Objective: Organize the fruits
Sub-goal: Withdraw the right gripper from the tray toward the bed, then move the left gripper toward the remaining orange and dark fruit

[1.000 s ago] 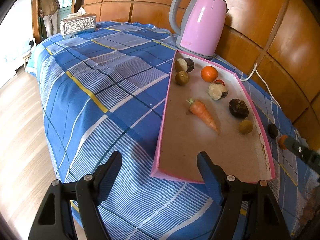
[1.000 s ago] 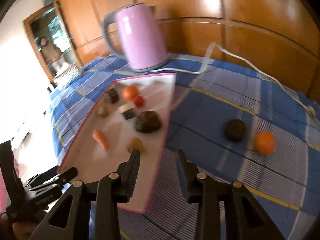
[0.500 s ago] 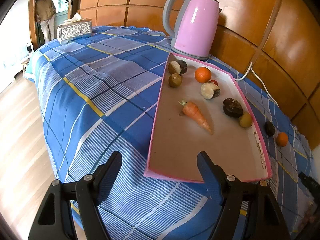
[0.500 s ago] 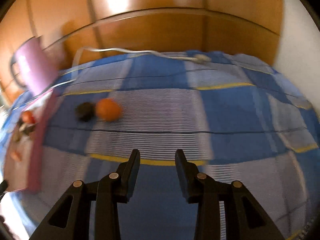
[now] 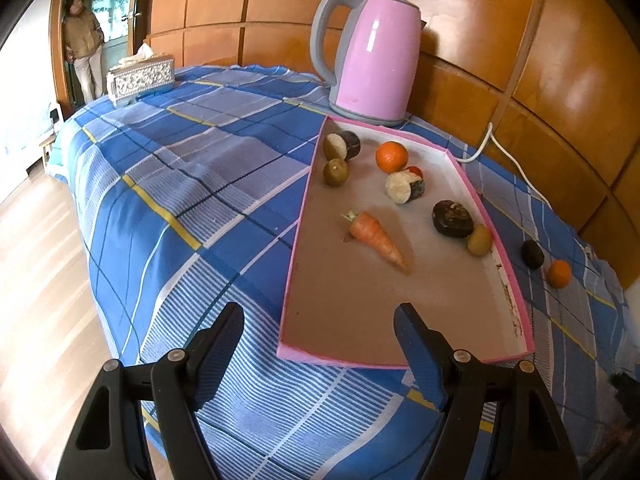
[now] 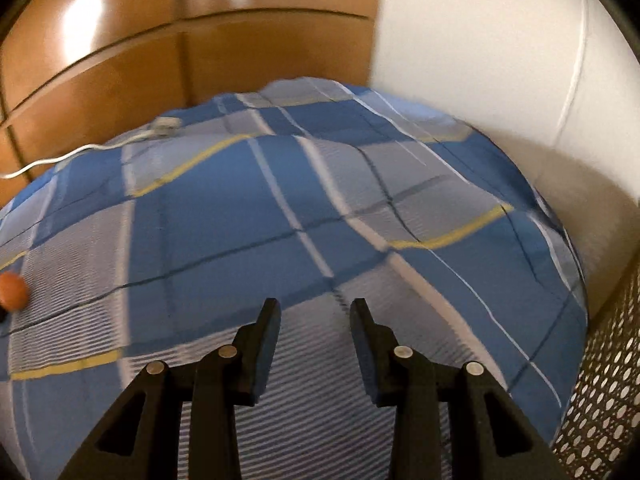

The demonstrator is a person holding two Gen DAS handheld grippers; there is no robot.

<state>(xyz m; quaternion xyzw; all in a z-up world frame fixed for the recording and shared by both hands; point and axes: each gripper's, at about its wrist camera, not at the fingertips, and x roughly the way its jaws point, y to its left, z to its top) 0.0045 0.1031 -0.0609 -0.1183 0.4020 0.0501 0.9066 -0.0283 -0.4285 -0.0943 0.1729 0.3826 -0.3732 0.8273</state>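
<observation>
Left gripper (image 5: 318, 328) held wide apart above the blue plaid cloth (image 5: 192, 184), nothing between the fingers. Just ahead, right fingertip over its near rim, a pink tray (image 5: 506, 276): carrot (image 5: 376, 240) at centre, green fruit (image 5: 335, 172) and cut dark fruit (image 5: 342, 146) at the far left, an orange (image 5: 391, 157) farther right, dark round fruit (image 5: 452, 219) by the right wall. Beyond the tray, a pink kettle (image 5: 376, 56). Off to the right on the cloth, well apart from the gripper, a dark fruit (image 5: 533, 254) beside a small orange (image 5: 559, 274).

Right gripper (image 6: 315, 318) over bare cloth, narrowly parted and just opening further, empty; same small orange far to its left at the edge of view.
</observation>
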